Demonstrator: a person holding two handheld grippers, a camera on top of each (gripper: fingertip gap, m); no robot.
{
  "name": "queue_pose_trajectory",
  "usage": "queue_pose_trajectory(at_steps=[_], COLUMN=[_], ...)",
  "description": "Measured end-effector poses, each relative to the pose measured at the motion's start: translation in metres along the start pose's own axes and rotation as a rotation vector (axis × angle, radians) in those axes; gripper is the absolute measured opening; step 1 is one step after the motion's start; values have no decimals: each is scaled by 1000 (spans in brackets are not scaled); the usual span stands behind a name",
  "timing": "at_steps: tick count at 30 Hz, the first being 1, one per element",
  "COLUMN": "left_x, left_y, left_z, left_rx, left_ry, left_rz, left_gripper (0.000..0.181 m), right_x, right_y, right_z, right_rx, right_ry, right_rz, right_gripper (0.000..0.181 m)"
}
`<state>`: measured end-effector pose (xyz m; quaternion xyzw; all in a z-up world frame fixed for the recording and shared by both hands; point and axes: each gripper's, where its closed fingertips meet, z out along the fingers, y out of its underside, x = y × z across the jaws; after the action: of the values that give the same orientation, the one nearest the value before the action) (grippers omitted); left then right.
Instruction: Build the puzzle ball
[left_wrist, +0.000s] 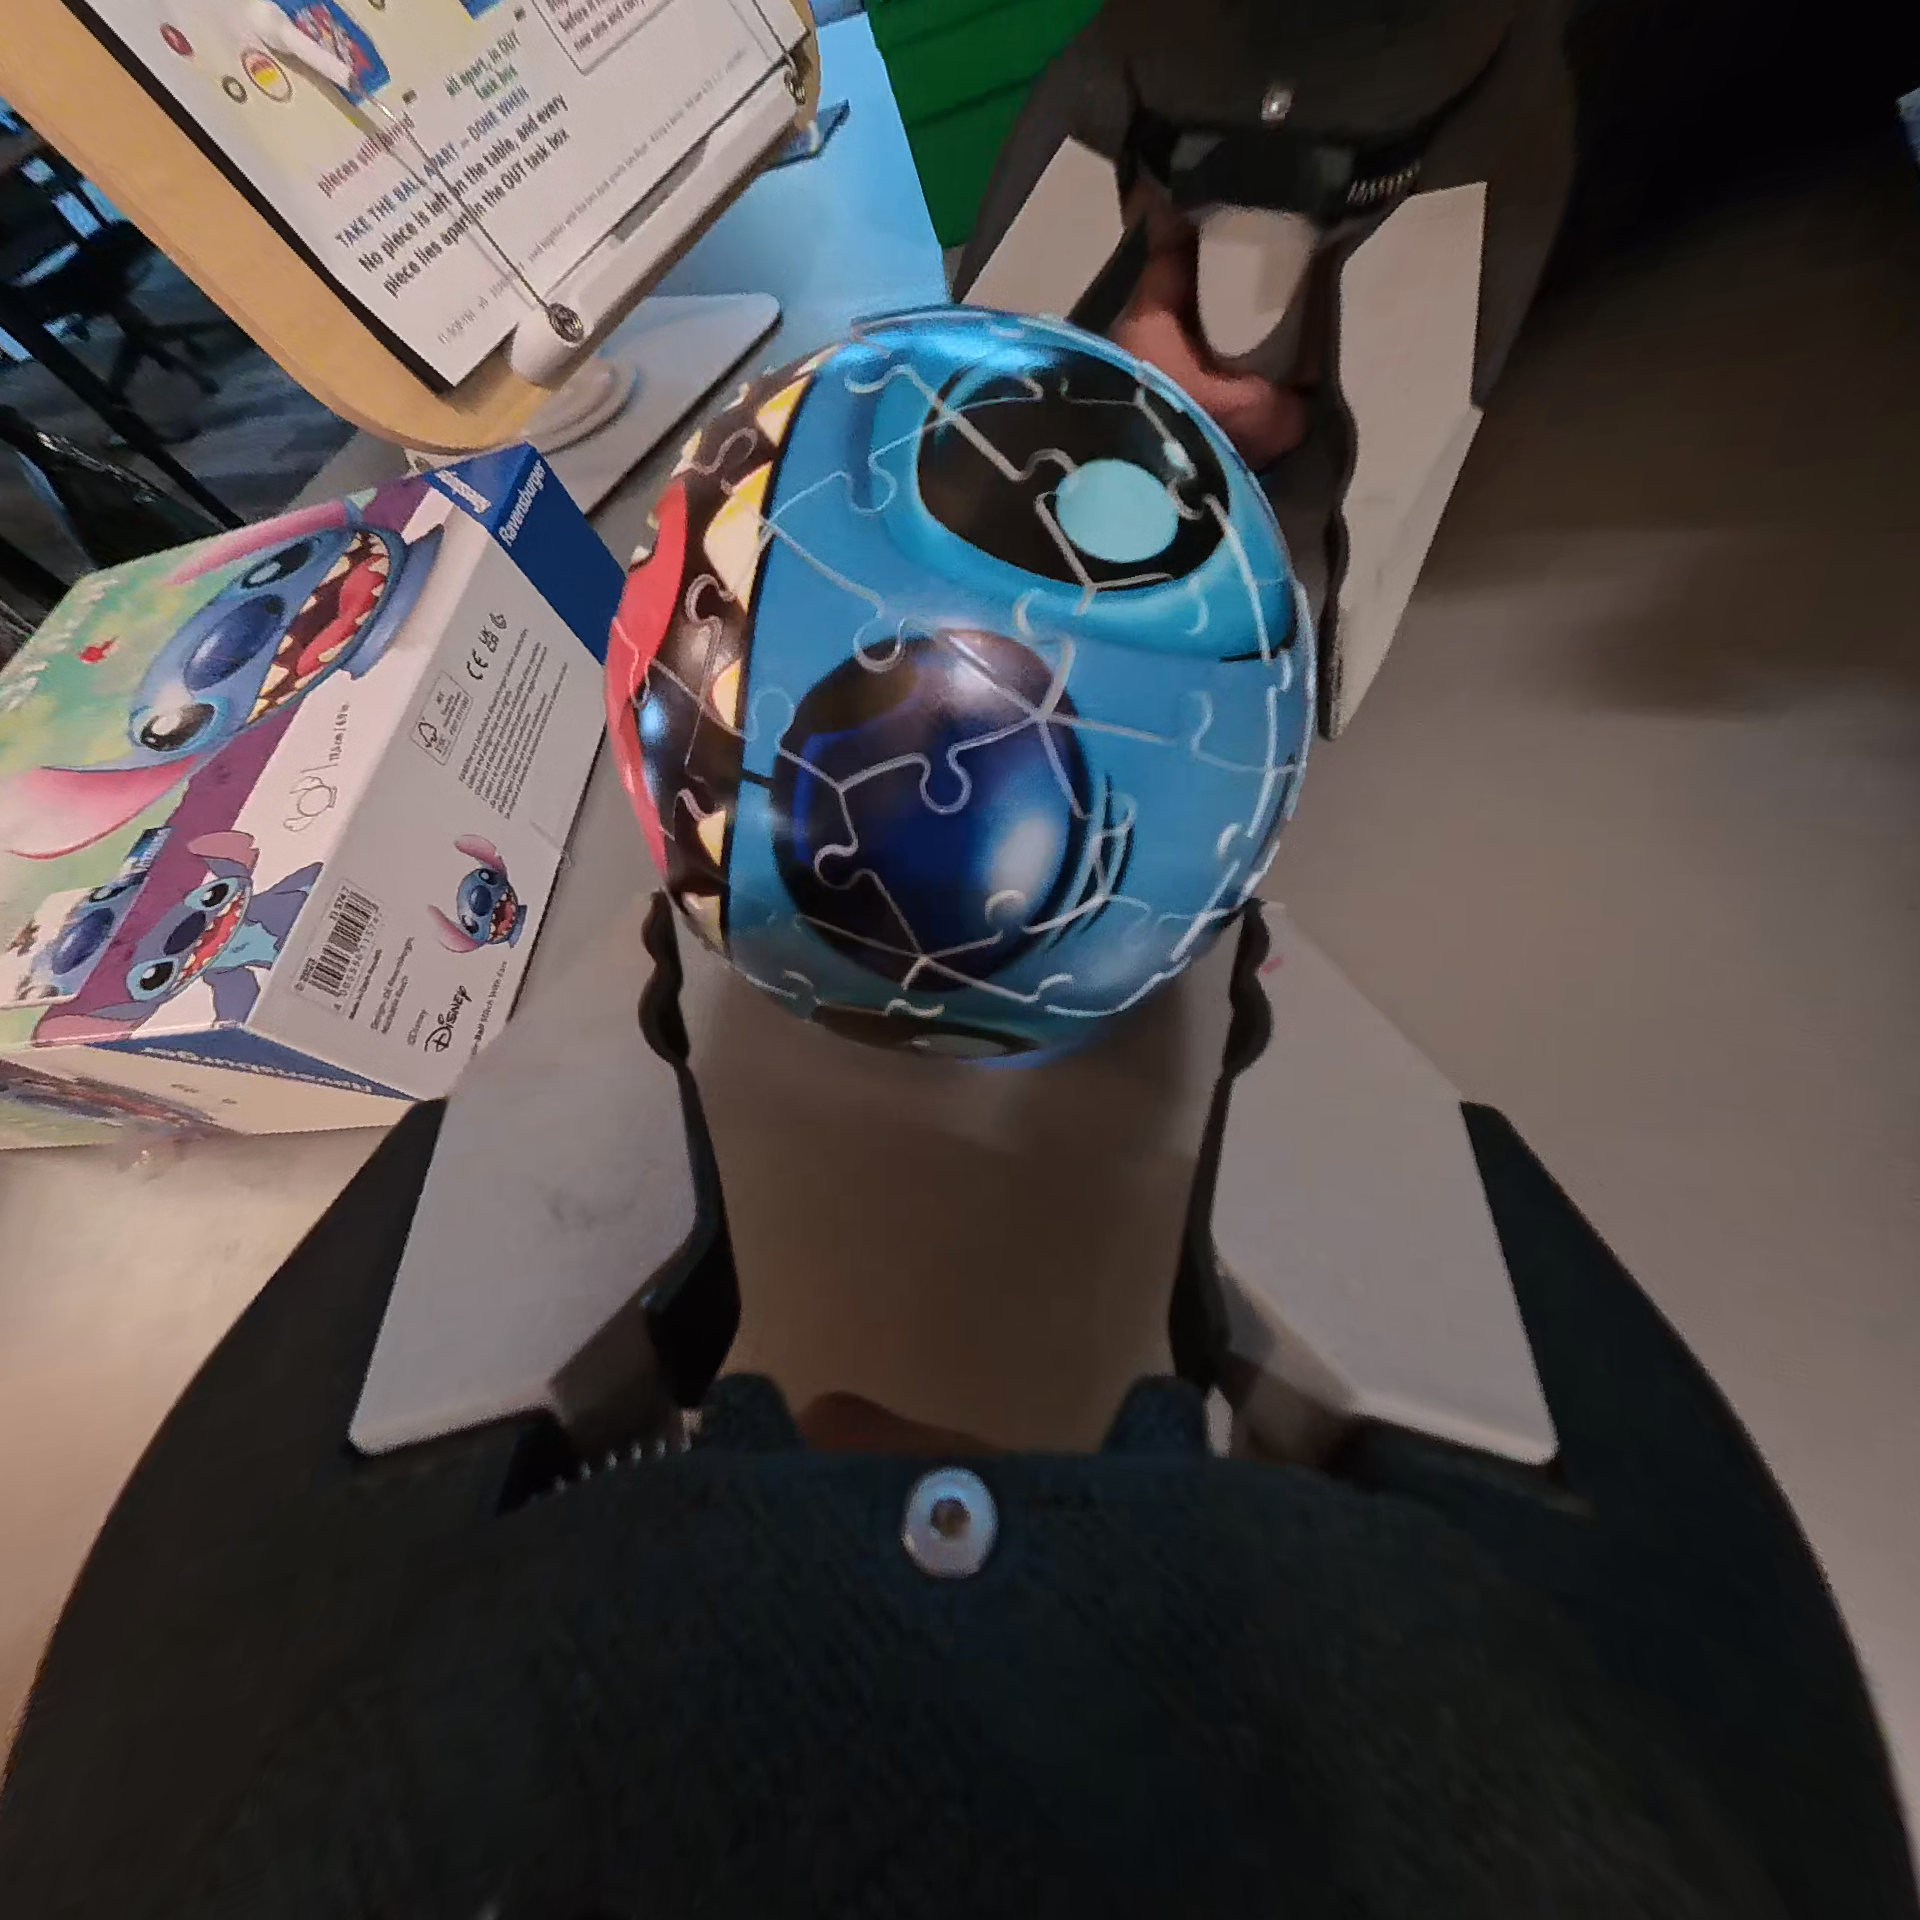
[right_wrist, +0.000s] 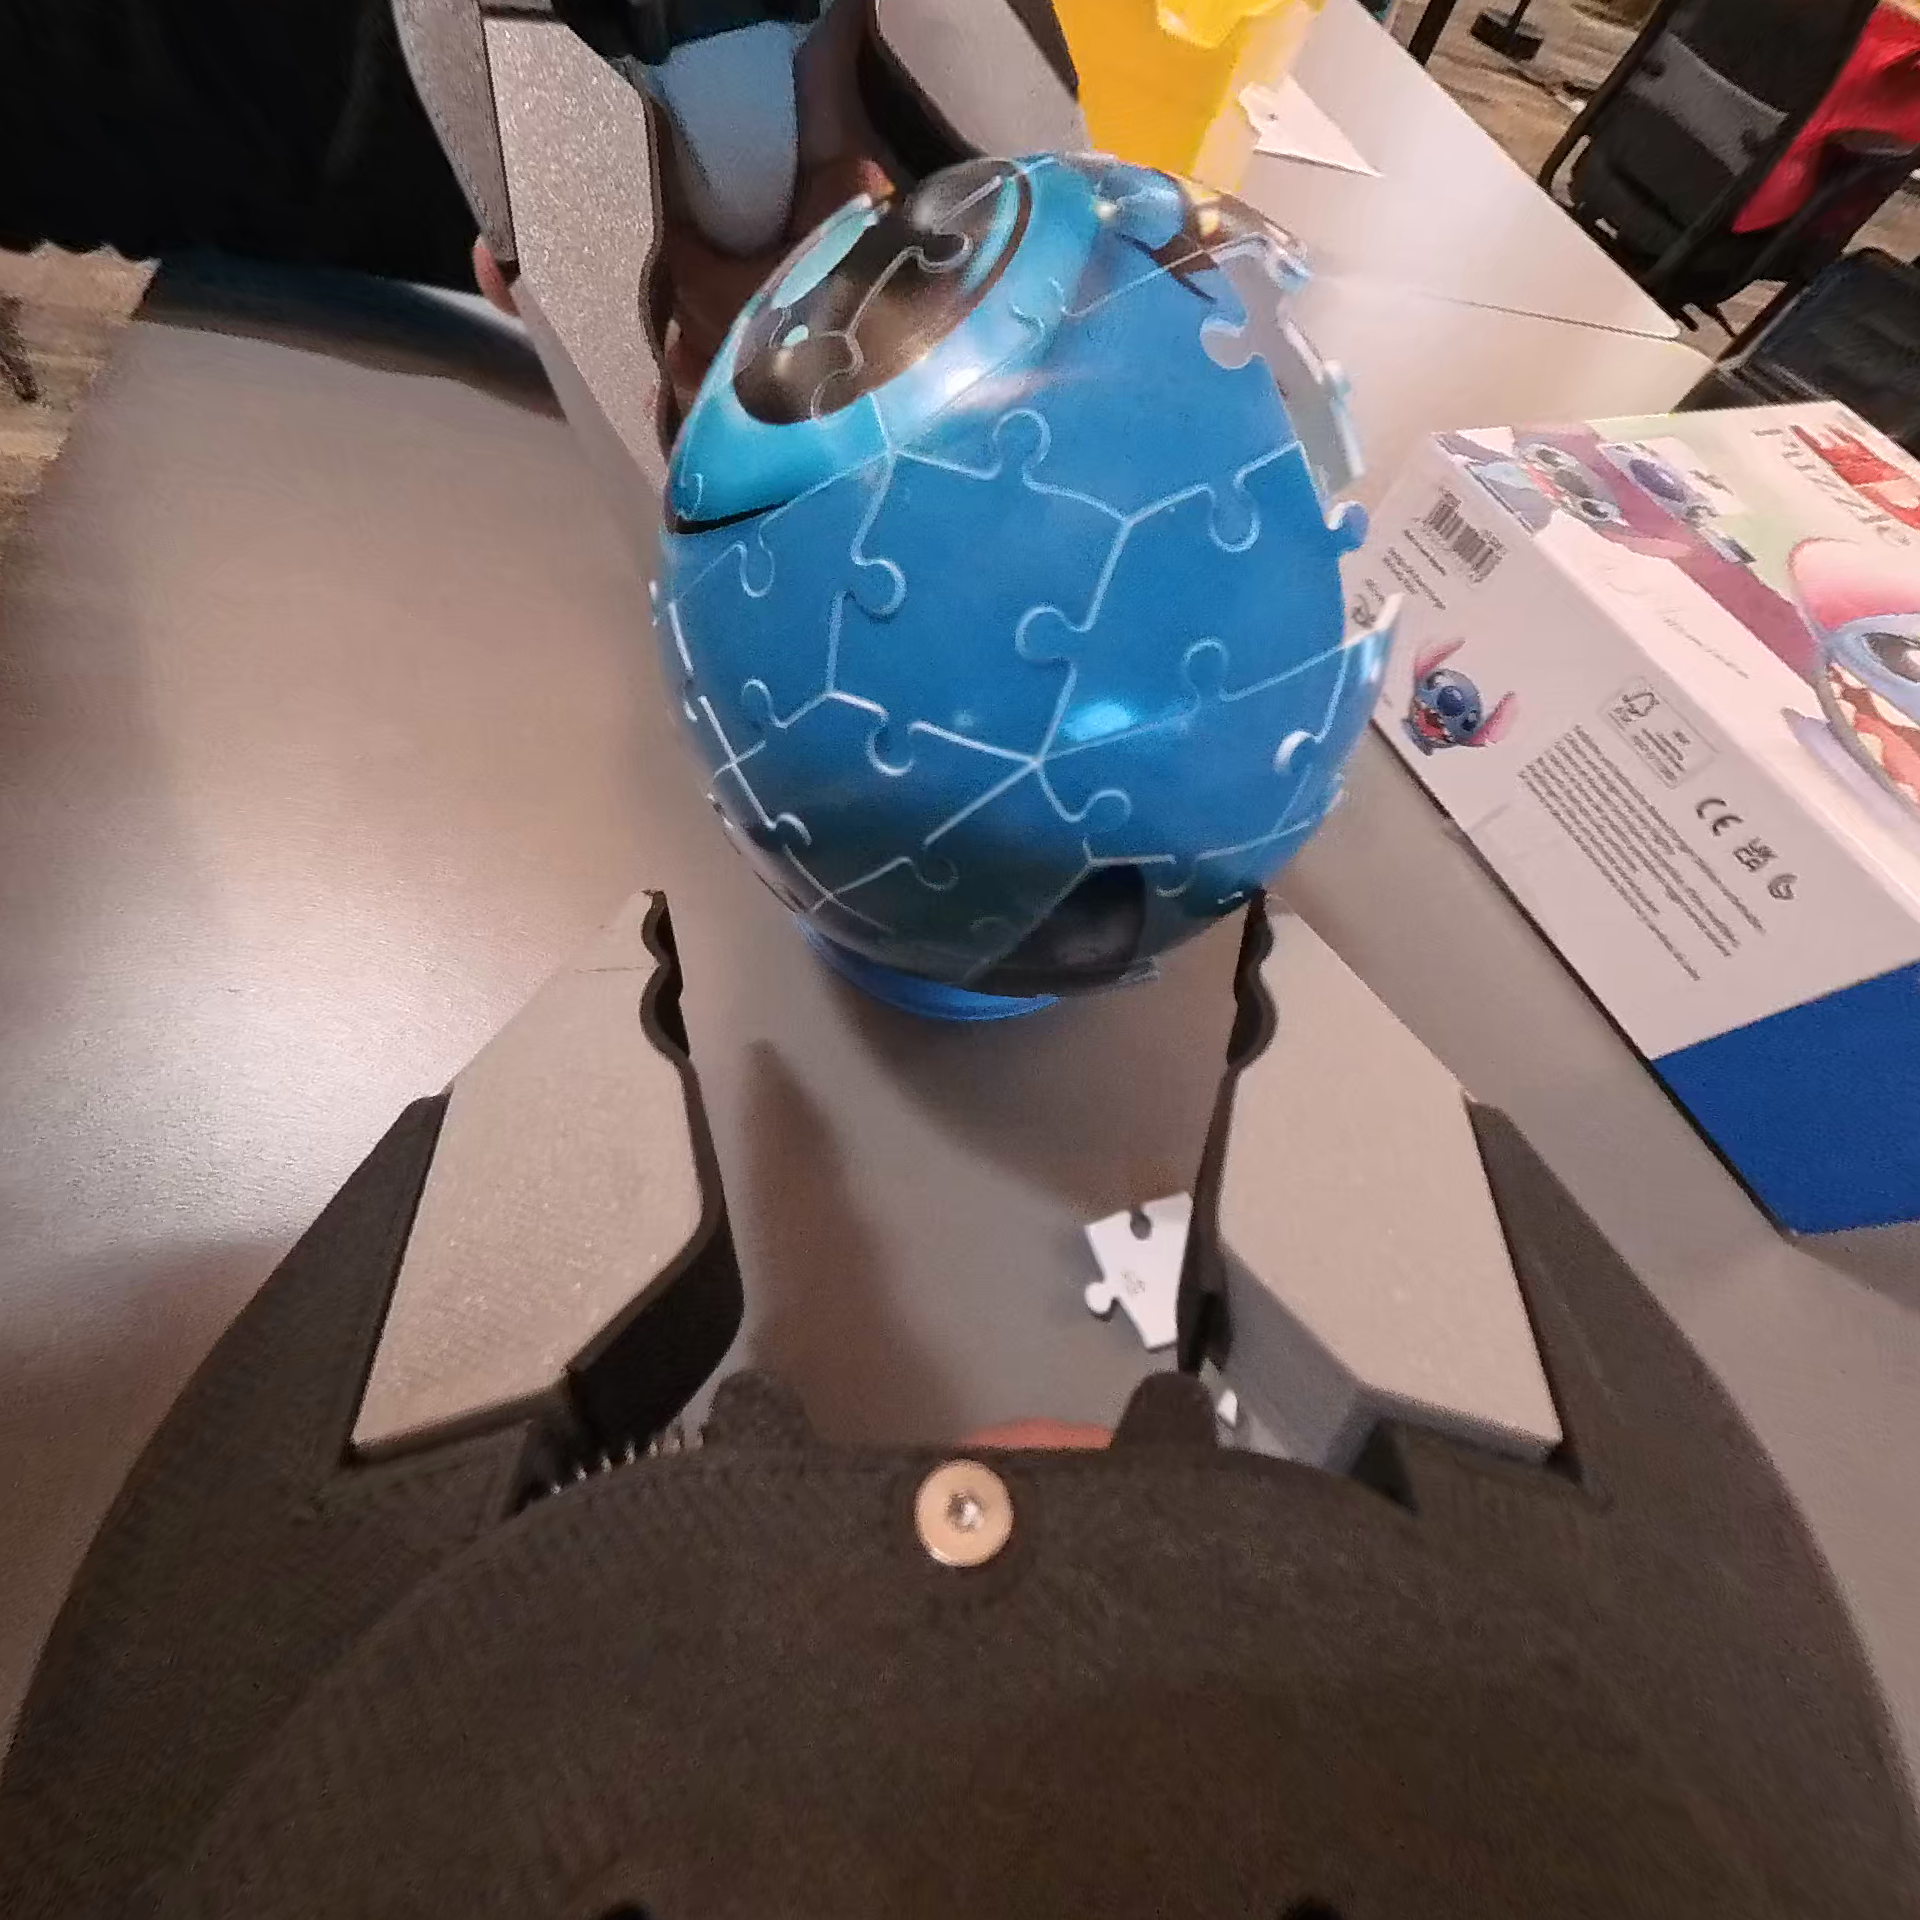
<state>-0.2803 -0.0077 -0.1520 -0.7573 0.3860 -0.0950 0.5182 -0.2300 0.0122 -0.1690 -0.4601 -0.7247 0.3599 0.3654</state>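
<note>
I find the puzzle ball (right_wrist: 997, 582) nearly complete, standing on the tabletop (right_wrist: 312, 623) between both grippers. Left gripper (left_wrist: 951, 935) and right gripper (right_wrist: 951, 925): fingers spread, holding nothing. A gap shows at the upper rim; the loose piece (right_wrist: 1132, 1252) needs picking next.

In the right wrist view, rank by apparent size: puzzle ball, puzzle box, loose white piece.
1. Puzzle ball and puzzle box: unsure, since the box is cut off by the frame edge and the ball sits nearer.
2. Loose white piece: clearly smallest.
</note>
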Motion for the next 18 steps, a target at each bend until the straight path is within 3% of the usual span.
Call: queue_pose_trajectory(at_steps=[11, 18], left_x=[3, -4], left_y=[-8, 3], left_z=[-24, -32], left_rx=[206, 214], left_ry=[101, 111], left_rz=[-119, -151], left_gripper=[94, 92], right_x=[-18, -32], right_y=[7, 11], right_z=[-1, 0], right_rx=[-16, -34], right_ry=[-39, -110], right_rz=[-78, -141], right_gripper=[103, 101])
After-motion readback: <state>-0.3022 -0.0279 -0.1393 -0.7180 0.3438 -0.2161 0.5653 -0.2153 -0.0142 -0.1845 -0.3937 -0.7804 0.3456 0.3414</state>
